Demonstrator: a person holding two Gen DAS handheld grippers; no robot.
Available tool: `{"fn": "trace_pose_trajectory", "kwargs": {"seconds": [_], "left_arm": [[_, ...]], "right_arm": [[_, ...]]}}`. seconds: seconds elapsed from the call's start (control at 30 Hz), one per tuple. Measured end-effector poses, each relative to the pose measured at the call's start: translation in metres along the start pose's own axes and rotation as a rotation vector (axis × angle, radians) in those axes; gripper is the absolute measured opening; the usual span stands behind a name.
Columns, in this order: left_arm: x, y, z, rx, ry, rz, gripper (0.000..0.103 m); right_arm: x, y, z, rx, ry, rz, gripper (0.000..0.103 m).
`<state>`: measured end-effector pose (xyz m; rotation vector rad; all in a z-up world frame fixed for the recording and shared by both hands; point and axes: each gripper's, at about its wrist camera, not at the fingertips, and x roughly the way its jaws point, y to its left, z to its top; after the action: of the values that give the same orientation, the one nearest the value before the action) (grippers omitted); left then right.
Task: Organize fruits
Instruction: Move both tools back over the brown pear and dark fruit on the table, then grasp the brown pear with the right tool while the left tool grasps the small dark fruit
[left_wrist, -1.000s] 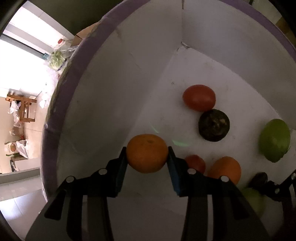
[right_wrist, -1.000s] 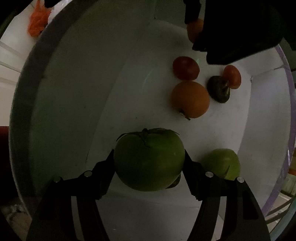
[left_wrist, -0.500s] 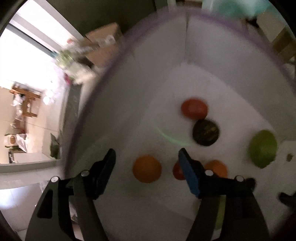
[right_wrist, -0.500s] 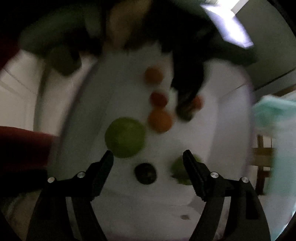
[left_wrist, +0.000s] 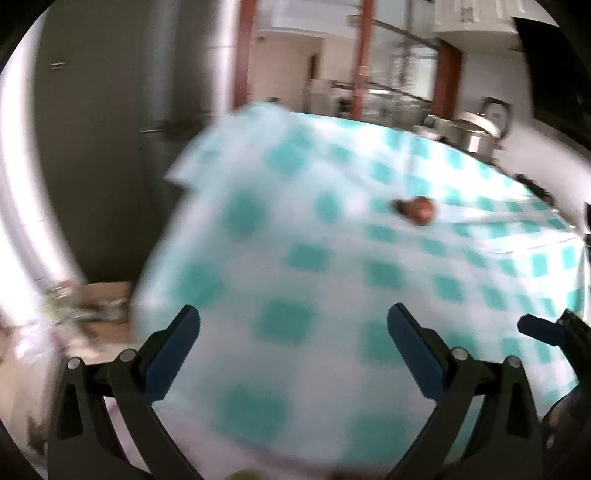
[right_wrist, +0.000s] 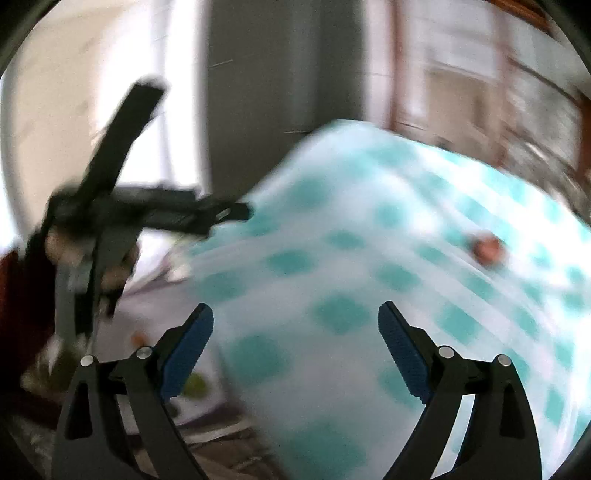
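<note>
My left gripper (left_wrist: 293, 325) is open and empty above a table with a teal and white checked cloth (left_wrist: 332, 280). One small reddish-brown fruit (left_wrist: 419, 210) lies on the cloth, far ahead and to the right. My right gripper (right_wrist: 295, 325) is also open and empty over the same cloth (right_wrist: 369, 295); the fruit (right_wrist: 487, 248) shows to its upper right. The left gripper's dark body (right_wrist: 122, 206) shows at the left of the right wrist view. A tip of the right gripper (left_wrist: 543, 328) shows at the right edge of the left wrist view. Both views are motion-blurred.
Metal pots (left_wrist: 472, 133) stand beyond the table's far right edge. A dark cabinet (left_wrist: 110, 129) is behind the table's left corner. A cardboard box (left_wrist: 99, 302) sits low at the left. A white container's rim with blurred fruit (right_wrist: 194, 384) shows low left in the right wrist view.
Both grippers let go of their fruit, the orange and the green one, in the white bin. They then rose out and swung up to face the checked table.
</note>
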<state>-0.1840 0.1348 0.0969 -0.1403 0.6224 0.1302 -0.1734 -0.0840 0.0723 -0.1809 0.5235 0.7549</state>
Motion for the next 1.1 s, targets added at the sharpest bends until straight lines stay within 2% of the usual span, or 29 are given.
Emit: {"fn": "trace_pose_trajectory", "kwargs": {"seconds": [0.13, 0.17, 0.2, 0.27, 0.3, 0.37, 0.5, 0.6, 0.77, 0.97, 1.0, 1.03, 1.1], "left_arm": [[0.100, -0.061, 0.017, -0.010, 0.092, -0.083, 0.102], [0.122, -0.055, 0.014, -0.016, 0.106, -0.087, 0.102], [0.143, -0.066, 0.018, -0.029, 0.123, -0.086, 0.102], [0.185, -0.064, 0.021, -0.061, 0.193, -0.113, 0.101], [0.198, -0.068, 0.025, -0.075, 0.203, -0.134, 0.101], [0.213, -0.063, 0.035, -0.111, 0.165, -0.174, 0.101], [0.228, -0.057, 0.038, -0.141, 0.221, -0.228, 0.101], [0.221, -0.053, 0.037, -0.162, 0.177, -0.244, 0.101], [0.224, -0.053, 0.037, -0.171, 0.175, -0.225, 0.101], [0.226, -0.053, 0.038, -0.168, 0.195, -0.234, 0.101], [0.226, -0.053, 0.037, -0.170, 0.196, -0.230, 0.101], [0.226, -0.052, 0.038, -0.170, 0.196, -0.230, 0.101], [0.225, -0.052, 0.037, -0.168, 0.196, -0.227, 0.101]], "right_arm": [[0.013, -0.100, -0.006, 0.190, 0.006, -0.116, 0.088], [0.015, -0.118, -0.005, 0.217, 0.013, -0.139, 0.088], [0.024, -0.143, -0.003, 0.246, 0.029, -0.172, 0.088], [0.043, -0.183, 0.001, 0.273, 0.072, -0.220, 0.088], [0.060, -0.202, 0.005, 0.280, 0.092, -0.232, 0.088], [0.090, -0.218, 0.013, 0.272, 0.121, -0.245, 0.088], [0.151, -0.249, 0.031, 0.247, 0.187, -0.230, 0.088], [0.189, -0.263, 0.048, 0.233, 0.251, -0.182, 0.088], [0.246, -0.270, 0.079, 0.119, 0.301, -0.196, 0.088], [0.281, -0.281, 0.092, 0.096, 0.352, -0.202, 0.087], [0.280, -0.281, 0.091, 0.099, 0.342, -0.169, 0.077], [0.275, -0.280, 0.092, 0.102, 0.320, -0.128, 0.058], [0.261, -0.279, 0.088, 0.116, 0.289, -0.166, 0.059]]}}
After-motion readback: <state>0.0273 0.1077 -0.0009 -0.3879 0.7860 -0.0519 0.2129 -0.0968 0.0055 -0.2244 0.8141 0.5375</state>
